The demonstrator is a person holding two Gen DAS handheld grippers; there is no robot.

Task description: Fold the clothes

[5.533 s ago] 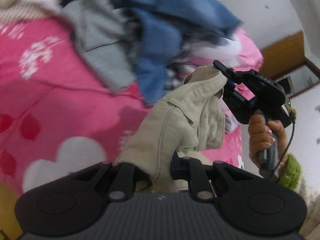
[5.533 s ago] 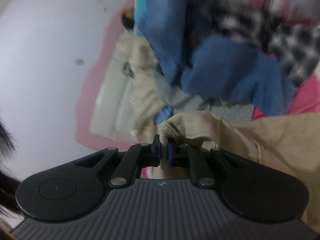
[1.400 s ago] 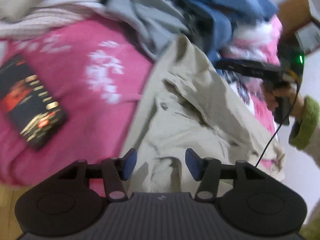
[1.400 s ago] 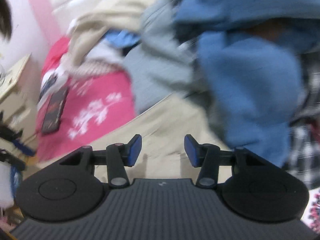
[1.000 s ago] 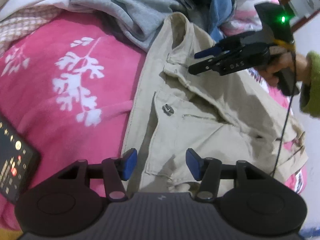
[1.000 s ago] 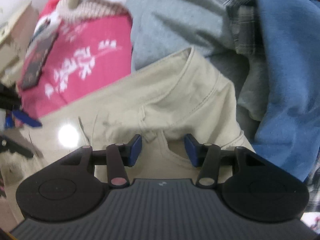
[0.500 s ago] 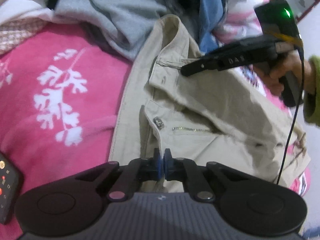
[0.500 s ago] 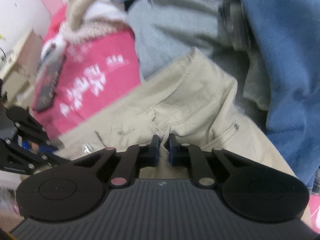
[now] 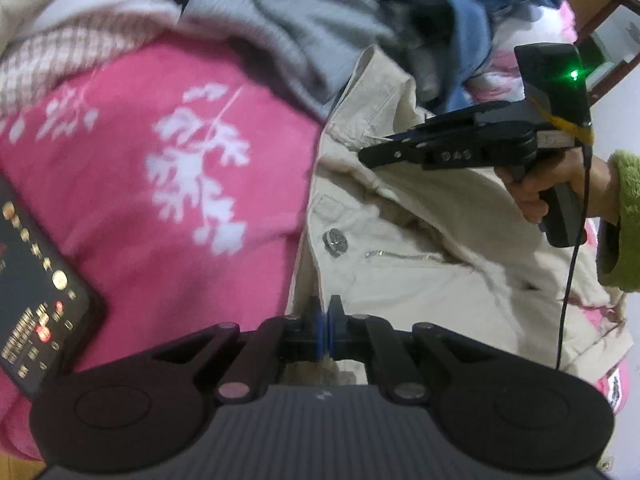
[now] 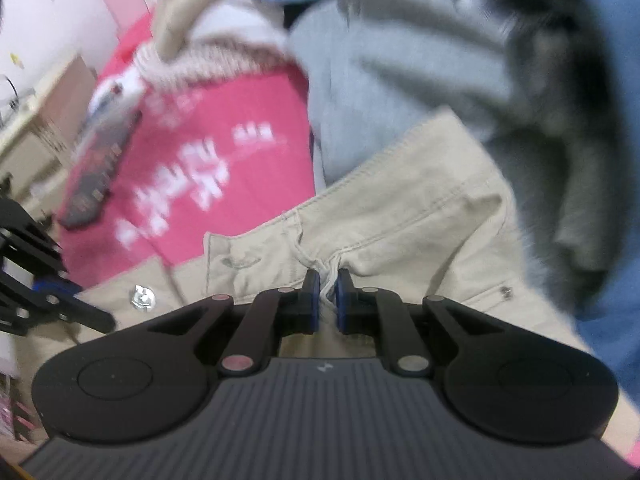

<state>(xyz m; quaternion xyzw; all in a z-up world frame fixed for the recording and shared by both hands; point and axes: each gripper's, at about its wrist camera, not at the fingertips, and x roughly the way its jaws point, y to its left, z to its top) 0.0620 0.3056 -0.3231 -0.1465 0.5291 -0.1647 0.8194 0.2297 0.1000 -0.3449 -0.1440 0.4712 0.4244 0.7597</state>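
Beige trousers (image 9: 420, 280) lie waist-up on a pink bedspread (image 9: 160, 160), their metal button (image 9: 334, 238) showing. My left gripper (image 9: 324, 320) is shut on the trousers' front edge just below that button. In the left wrist view, my right gripper (image 9: 362, 158) reaches in from the right onto the waistband, held by a hand in a green sleeve (image 9: 624, 208). In the right wrist view, my right gripper (image 10: 325, 292) is shut on a bunched fold of the trousers (image 10: 400, 220) at the waistband. The left gripper (image 10: 80, 316) shows at the left edge beside the button (image 10: 144, 298).
A heap of grey (image 9: 288, 28) and blue (image 9: 460, 20) clothes lies right behind the trousers' waist. A dark flat box (image 9: 32, 312) rests on the bedspread at the left. Wooden furniture (image 9: 592, 0) stands beyond the bed's far corner.
A second ago both pairs of jaws stood wide over the trousers; they have since closed on the fabric, left at the front edge, right at the waistband.
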